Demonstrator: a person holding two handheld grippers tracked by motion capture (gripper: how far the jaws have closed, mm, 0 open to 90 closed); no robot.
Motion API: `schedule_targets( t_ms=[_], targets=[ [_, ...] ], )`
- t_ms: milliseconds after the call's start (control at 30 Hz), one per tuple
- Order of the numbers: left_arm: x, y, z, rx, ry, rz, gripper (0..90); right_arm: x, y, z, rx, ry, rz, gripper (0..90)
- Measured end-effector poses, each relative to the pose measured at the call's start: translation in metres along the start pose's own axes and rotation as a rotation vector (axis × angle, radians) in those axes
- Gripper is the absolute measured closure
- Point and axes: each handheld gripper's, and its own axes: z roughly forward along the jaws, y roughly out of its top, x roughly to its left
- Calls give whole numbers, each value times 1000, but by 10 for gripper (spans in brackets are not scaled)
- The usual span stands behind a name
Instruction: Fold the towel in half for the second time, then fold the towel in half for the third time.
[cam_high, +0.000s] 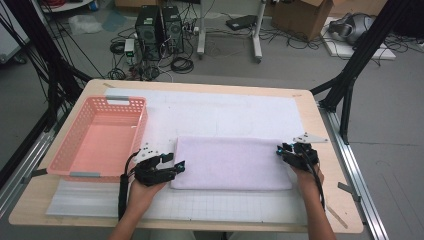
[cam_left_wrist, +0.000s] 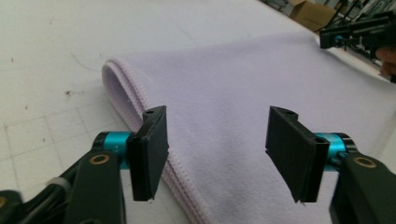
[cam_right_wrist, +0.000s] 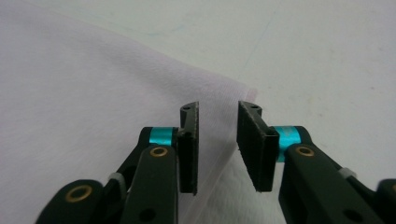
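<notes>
Pink basket (cam_high: 100, 135): left on the desk (cam_high: 210, 86), beside the towel.

Left tongs (cam_high: 172, 167): spread wide over the left edge of the folded lilac towel (cam_high: 232, 162), gripping nothing; hand low, palm up.

Right tongs (cam_high: 285, 151): narrowly parted astride the right corner, not pinching.

Risk: the fold may spring open if released unevenly.

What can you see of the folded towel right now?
The towel is pale lilac, soft and fleecy-looking, folded into a flat rectangle with its long side running across the white mat. The left gripper view shows layered stitched hems along the edge and a rounded fold at the corner. It lies flat beside the pink basket, apart from it. The left gripper hangs open over the left edge; the right gripper stands narrowly open at the right corner, pads not pressing the cloth.
</notes>
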Motion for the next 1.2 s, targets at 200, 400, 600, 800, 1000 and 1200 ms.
schedule_targets(
  t_ms=[200,400,600,800,1000,1200],
  targets=[
    [-11,0,-9,-13,12,20,247,22,-16,-41,-66,66,3,301],
    [-10,-4,-16,-29,17,20,223,37,-19,-57,-64,76,-62,212],
    [-11,-4,-15,-7,18,28,228,30,-25,-57,-80,66,-25,208],
    [-13,-8,-12,23,35,39,233,30,-25,-56,-81,66,-28,209],
    [-12,-12,-8,47,37,4,242,31,-26,-53,-72,76,-31,208],
    [-15,-13,-7,61,46,23,248,31,-27,-54,-77,80,-42,208]
  ],
)
